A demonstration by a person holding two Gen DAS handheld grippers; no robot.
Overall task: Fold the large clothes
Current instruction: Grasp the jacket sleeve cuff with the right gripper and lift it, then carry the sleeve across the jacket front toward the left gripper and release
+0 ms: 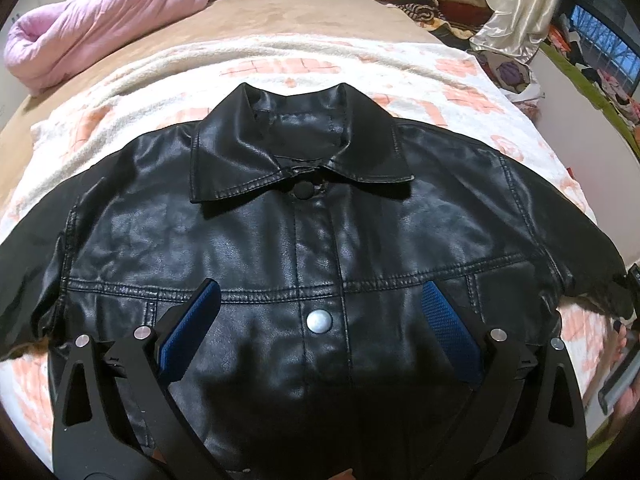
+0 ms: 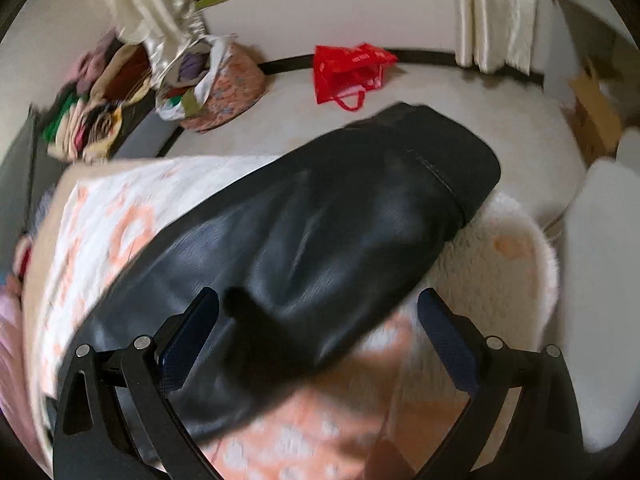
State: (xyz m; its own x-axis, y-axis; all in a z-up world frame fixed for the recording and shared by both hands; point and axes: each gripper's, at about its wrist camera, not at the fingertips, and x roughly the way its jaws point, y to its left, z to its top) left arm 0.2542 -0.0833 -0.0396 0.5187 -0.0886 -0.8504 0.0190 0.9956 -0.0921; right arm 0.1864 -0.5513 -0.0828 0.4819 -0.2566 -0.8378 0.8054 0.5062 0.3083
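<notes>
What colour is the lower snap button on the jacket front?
Silver; the snap button stands out on the black jacket, clearest in the left wrist view.

Left wrist view close above the jacket point(image 1: 312, 216) front, facing its collar; right wrist view close over one sleeve point(image 2: 320, 232).

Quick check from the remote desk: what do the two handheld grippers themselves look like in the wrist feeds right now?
Both look alike. The left gripper has matte black linkage arms with round silver pivot pins and two flat fingers faced with blue textured pads. The right gripper has the same black frame, silver pins and dark blue pads, blurred here. No cables or markings show, and no sleeves.
</notes>
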